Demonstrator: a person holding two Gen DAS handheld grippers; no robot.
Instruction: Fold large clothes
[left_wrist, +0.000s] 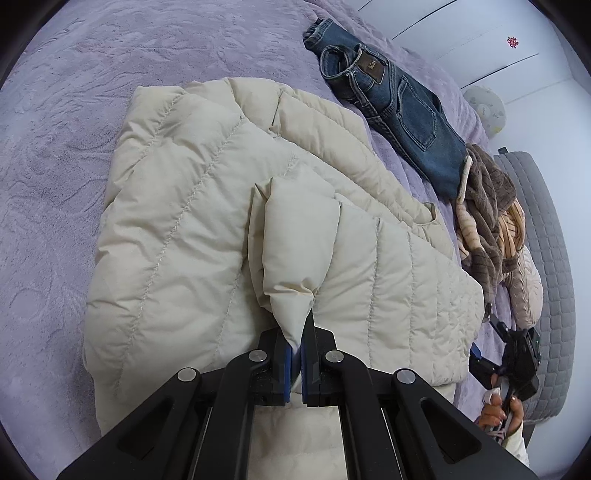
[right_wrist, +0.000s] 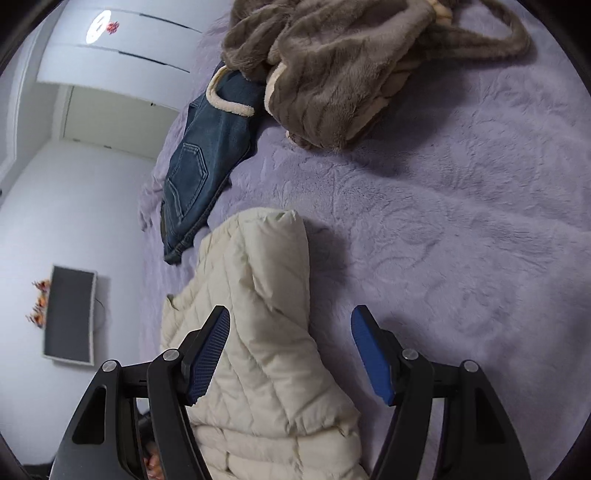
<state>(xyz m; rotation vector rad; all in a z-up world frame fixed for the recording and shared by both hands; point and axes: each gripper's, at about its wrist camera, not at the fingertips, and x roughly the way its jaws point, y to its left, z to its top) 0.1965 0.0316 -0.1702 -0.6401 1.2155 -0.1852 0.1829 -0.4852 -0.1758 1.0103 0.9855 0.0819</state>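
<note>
Left claw (left_wrist: 295, 354) is clenching a pinch of the cream jacket (left_wrist: 207, 221) on the bed (left_wrist: 66, 110); right claw (right_wrist: 290, 350) is hanging released over its edge.

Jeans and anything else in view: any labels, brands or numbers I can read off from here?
Leather patch on the jeans waistband: lettering there, too small and blurred to read.
Red mark on the white wall: a blurred blot, not legible as text.
Puffer jacket, brown fleece, purple blanket: no text visible.
</note>
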